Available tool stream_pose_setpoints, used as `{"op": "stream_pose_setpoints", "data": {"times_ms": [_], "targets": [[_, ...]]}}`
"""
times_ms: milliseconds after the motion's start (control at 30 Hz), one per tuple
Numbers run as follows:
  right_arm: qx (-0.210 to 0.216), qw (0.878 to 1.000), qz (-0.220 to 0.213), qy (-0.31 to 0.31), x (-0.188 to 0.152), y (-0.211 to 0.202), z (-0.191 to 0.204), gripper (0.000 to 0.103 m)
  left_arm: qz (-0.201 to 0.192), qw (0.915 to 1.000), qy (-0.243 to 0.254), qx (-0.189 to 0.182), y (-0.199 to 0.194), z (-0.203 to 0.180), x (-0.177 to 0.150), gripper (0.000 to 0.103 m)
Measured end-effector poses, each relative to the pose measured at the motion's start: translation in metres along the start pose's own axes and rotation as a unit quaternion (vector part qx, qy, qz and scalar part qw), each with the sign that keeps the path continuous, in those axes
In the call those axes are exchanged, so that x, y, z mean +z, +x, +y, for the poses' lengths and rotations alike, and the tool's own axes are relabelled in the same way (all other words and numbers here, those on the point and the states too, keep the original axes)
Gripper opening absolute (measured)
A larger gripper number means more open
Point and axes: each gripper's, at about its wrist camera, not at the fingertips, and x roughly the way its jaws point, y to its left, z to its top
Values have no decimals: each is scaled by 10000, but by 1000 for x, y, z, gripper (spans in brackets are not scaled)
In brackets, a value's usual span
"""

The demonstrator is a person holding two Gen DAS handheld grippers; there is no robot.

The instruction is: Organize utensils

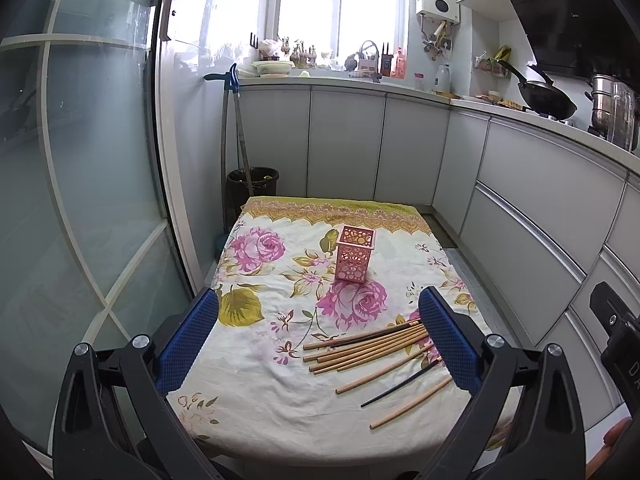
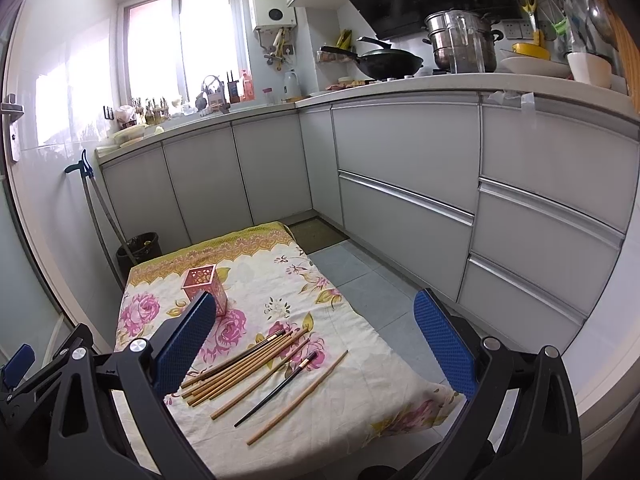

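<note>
A pink perforated holder (image 1: 355, 254) (image 2: 206, 288) stands upright near the middle of the floral-clothed table (image 1: 256, 400) (image 2: 360, 396). Several wooden chopsticks (image 1: 368, 346) (image 2: 244, 364) and a black chopstick (image 1: 400, 385) (image 2: 276, 389) lie loose on the cloth at the near right. My left gripper (image 1: 318, 312) is open above the table's near end, its right finger over the chopstick ends. My right gripper (image 2: 314, 312) is open too, held above the chopsticks, with nothing between its fingers.
A glass sliding door (image 1: 80, 200) stands along the left. Grey cabinets (image 2: 400, 184) run behind and to the right, with a wok (image 2: 384, 62) and a steel pot (image 2: 460, 40) on the counter. A black bin (image 1: 252, 184) and a mop handle (image 1: 240, 128) stand beyond the table's far edge.
</note>
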Motion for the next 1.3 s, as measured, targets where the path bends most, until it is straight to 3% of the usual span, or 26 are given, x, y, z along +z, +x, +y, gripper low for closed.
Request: {"op": "stream_pose_setpoints", "data": {"times_ms": [633,933,1033,1100,1167,1233,1300], "targets": [[-84,9997,149,149,-2,20,-9,96,149,9998,157,-1,16,-13,-2,96],[-378,9958,722,423,-11,80,-33,96,535,9965,636,-35,74,-43,-6,96],[-416,9916,1021,672,-15,106,-48,96,838,9920,893,-312,103,-60,-10,96],[-463,9871,1249,893,-18,124,-62,96,1184,9820,1261,-754,127,-76,-12,96],[-390,9775,1630,1283,-25,144,-80,96,1613,9631,1725,-1289,154,-98,-11,96],[-234,9623,2089,1723,-37,167,-98,96,2063,9362,2240,-1756,186,-124,-13,96],[-81,9453,2513,2078,-49,187,-110,96,2405,9092,2777,-1960,218,-149,-16,96]]}}
